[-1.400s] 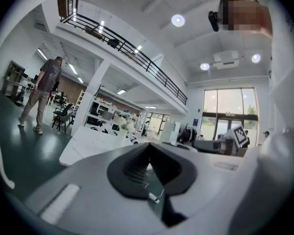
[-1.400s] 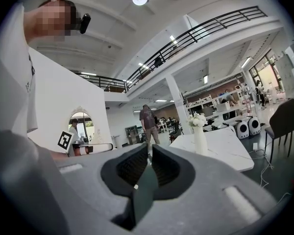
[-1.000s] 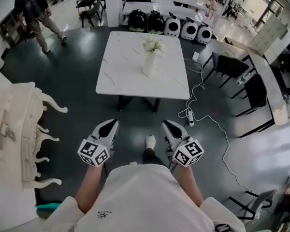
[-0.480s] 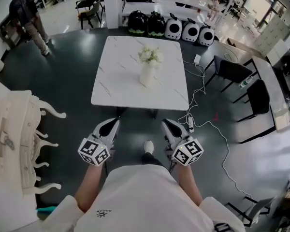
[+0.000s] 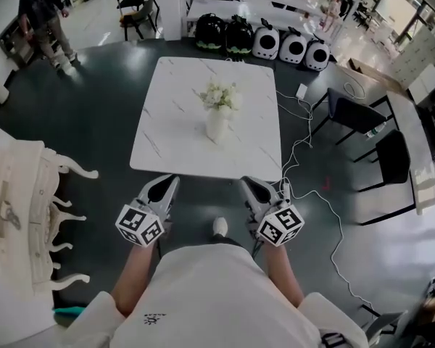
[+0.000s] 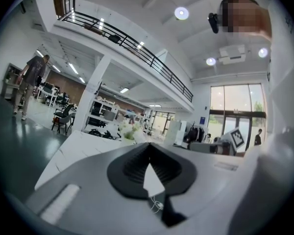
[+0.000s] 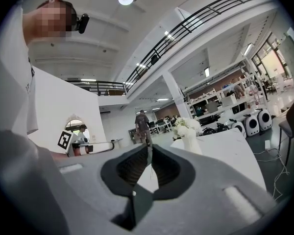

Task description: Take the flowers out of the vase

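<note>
The person stands a little short of the white marble table, with both grippers held level in front of the body and well apart from everything on it. The left gripper has its jaws pressed together with nothing between them. The right gripper looks the same, closed and empty. The flowers, a small white and green bunch, are in the slim white vase, which stands upright near the middle of the table. I judge this as the approach only, because nothing of the task itself is done yet. Several things could go wrong from here. The vase is tall and narrow and looks light, so a gripper that arrives with closed jaws could push it over instead of taking the stems. If one gripper pulls the bunch upward while the other does not steady the vase, the vase may rise with the stems or tip on the smooth top. Whether there is water inside I cannot tell, but a fall would then also make a spill. A grip on the blossoms instead of the stems could tear them. Also, a white cable lies on the dark floor beside the table's right side, where a foot could catch on it.
</note>
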Available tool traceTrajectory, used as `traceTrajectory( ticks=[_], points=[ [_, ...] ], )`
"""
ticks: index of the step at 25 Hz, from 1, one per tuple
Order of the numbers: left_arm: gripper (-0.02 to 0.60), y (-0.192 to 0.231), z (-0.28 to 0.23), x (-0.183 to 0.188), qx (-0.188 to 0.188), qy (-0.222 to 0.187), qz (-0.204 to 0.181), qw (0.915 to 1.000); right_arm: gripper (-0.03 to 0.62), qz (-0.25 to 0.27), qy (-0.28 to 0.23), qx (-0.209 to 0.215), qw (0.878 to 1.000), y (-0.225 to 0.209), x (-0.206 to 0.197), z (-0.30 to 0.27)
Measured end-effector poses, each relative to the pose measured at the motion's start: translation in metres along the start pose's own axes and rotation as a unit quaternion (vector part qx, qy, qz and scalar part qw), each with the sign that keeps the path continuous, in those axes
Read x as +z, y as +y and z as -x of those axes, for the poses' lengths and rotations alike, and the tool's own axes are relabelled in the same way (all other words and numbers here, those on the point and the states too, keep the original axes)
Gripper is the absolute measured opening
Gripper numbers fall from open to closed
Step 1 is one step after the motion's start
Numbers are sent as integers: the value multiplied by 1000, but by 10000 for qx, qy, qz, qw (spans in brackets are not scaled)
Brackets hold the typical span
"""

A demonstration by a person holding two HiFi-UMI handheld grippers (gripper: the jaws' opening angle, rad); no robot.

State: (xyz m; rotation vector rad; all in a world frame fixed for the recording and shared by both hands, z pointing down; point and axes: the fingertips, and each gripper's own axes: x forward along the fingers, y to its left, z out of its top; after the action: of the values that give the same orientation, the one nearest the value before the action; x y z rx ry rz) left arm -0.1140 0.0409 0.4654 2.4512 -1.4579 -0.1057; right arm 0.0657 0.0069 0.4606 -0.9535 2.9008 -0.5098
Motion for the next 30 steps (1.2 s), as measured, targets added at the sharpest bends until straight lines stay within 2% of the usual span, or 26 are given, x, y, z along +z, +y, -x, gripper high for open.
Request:
traceTrajectory(
  ticks=[14,30],
  points=[
    [-11,10,-91,6,200,-63,95,9997,26,-38,123,237,9996,-90,26,-29],
    [-11,15,-133,3,481,-129,161,9986,26,-94,127,569,9983,-135,36,-46]
  ],
)
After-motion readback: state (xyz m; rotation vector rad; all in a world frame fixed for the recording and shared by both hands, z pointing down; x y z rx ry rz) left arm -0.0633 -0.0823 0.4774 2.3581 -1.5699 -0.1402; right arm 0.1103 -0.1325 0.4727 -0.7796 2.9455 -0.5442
